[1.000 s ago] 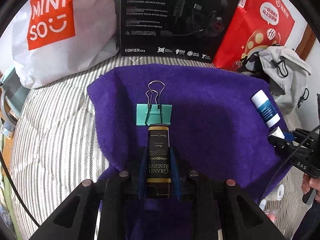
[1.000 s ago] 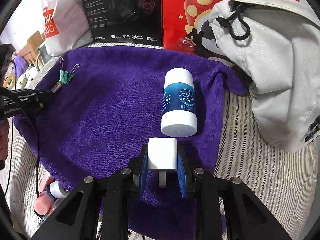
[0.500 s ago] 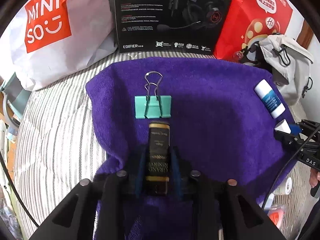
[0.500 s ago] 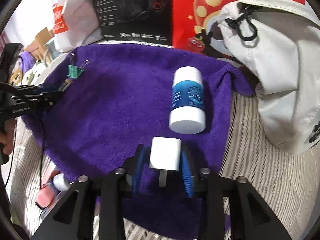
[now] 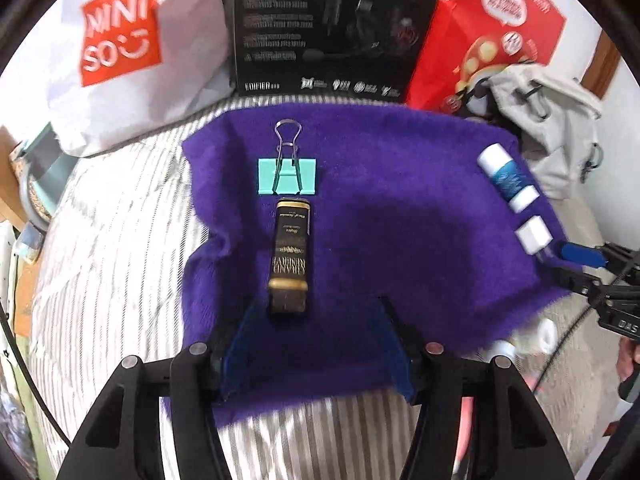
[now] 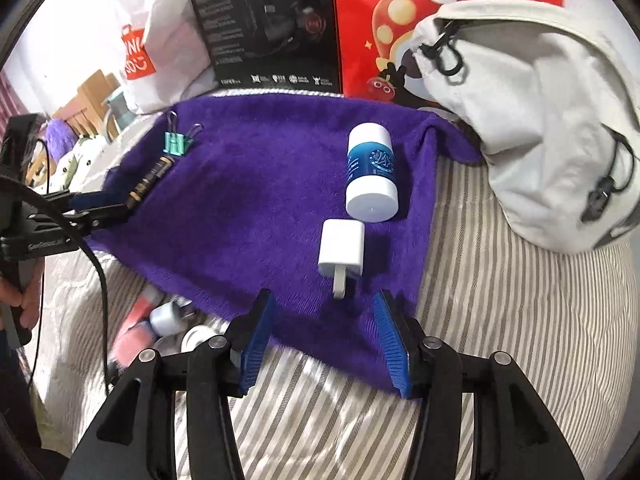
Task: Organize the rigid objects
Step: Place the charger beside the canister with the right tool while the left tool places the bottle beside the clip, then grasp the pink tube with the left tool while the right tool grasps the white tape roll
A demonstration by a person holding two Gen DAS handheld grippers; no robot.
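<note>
Purple towel (image 5: 400,208) fills the middle of both my views, spread over striped bedding (image 6: 520,320). My left gripper (image 5: 316,320) stands wide apart, the black lighter (image 5: 290,256) lying free at frame centre, just below the teal binder clip (image 5: 287,176). My right gripper (image 6: 325,318) is also spread, the white charger plug (image 6: 342,250) resting loose just below the blue-and-white bottle (image 6: 372,172).

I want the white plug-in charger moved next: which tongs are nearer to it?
Right. The right tongs stand open just behind the white plug-in charger, its prong pointing at them. The left tongs are open across the purple towel, by the black bar.
</note>
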